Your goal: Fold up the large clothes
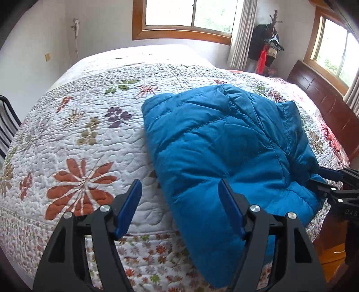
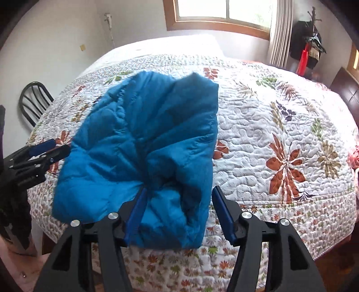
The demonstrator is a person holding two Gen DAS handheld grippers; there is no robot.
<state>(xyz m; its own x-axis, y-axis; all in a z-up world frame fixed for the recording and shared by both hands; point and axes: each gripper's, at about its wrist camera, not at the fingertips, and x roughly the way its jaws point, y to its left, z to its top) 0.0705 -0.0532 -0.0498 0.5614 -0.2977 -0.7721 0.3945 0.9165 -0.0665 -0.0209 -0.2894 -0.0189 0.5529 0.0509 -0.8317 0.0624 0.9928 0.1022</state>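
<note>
The blue puffer jacket [image 1: 226,143] lies bunched in a rough fold on the floral quilt [image 1: 89,139] of the bed, at its near edge, its lower end drooping over the side. The left gripper [image 1: 179,202] has its jaws spread wide and empty at the jacket's left near corner; the right gripper [image 2: 179,213] is likewise wide open, straddling the jacket's near edge without pinching it. A good fold probably calls for both to close on matching corners, then lift evenly.

Daylight is thrown in from the windows [image 1: 188,13], blown out white; edges are heavily bowed by fisheye, corners vignetted black.
</note>
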